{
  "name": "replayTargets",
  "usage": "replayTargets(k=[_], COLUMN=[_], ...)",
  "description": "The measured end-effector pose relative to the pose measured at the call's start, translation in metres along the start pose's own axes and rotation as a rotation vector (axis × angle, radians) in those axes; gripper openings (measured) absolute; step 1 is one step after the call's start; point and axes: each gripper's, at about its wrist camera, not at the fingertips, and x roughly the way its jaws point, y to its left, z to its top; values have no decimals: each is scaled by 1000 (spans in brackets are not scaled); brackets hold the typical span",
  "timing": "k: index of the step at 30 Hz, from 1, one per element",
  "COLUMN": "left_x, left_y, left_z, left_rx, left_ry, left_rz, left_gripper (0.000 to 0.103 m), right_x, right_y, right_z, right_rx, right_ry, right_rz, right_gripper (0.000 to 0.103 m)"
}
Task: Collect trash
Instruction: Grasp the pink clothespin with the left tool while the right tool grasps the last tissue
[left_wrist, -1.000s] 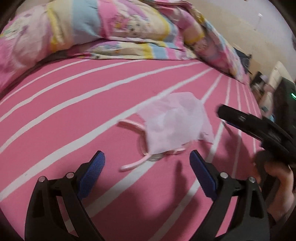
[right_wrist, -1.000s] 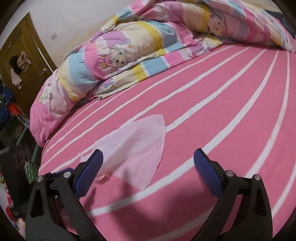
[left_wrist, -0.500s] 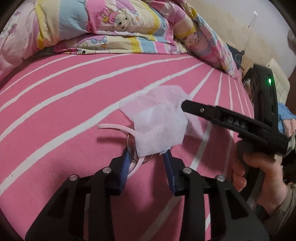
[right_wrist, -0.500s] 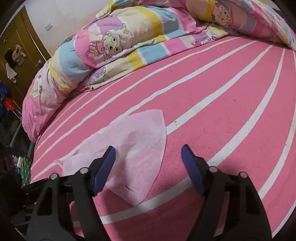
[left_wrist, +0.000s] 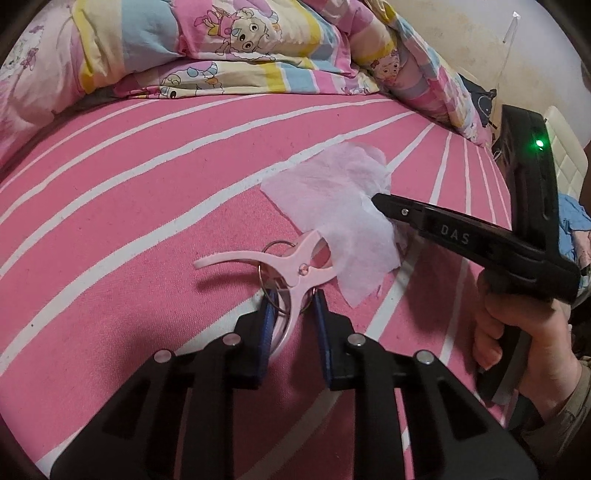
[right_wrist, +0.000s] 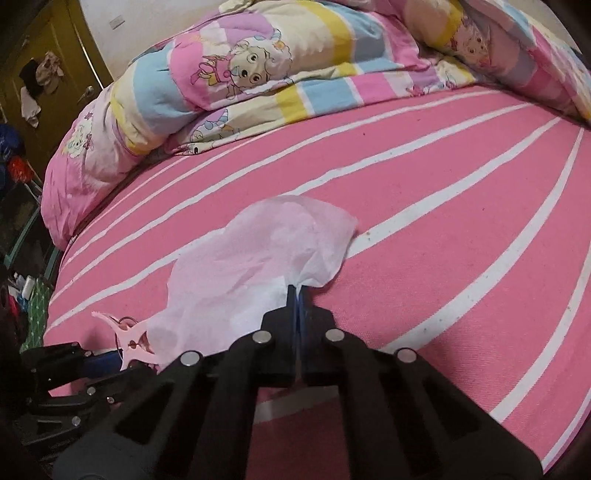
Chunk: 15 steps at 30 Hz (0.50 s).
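Observation:
A thin white tissue (left_wrist: 332, 206) lies on the pink striped bed sheet (left_wrist: 129, 229); it also shows in the right wrist view (right_wrist: 258, 258). A pink plastic clip (left_wrist: 295, 266) with a metal ring lies at the tissue's near edge, and shows in the right wrist view (right_wrist: 133, 341). My left gripper (left_wrist: 293, 299) is shut on the clip's handle. My right gripper (right_wrist: 296, 291) is shut on the tissue's edge; from the left wrist view its tip (left_wrist: 380, 201) rests on the tissue.
A bunched cartoon-print quilt (left_wrist: 221, 48) lies along the far side of the bed, also in the right wrist view (right_wrist: 258, 74). A yellow door with hung clothes (right_wrist: 44, 81) and floor clutter (right_wrist: 22, 288) are left of the bed.
Both grippers moved in and closed: the left onto the pink clip, the right onto the tissue's edge. The clip's handle is now uncovered.

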Motion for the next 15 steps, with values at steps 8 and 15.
replayTargets(k=[8,15], left_x=[-10,-34], left_y=[0,-1], left_z=[-4,-12], left_rx=[-31,-122], left_ry=[-17,-90], left_rz=[-11,-37], left_gripper=[13,12], right_x=[-22,-57], right_y=[3,14], right_z=[4,-3], right_rx=[-18,-24], right_ry=[-32,-69], right_rz=[-15,18], right_gripper=[2,2])
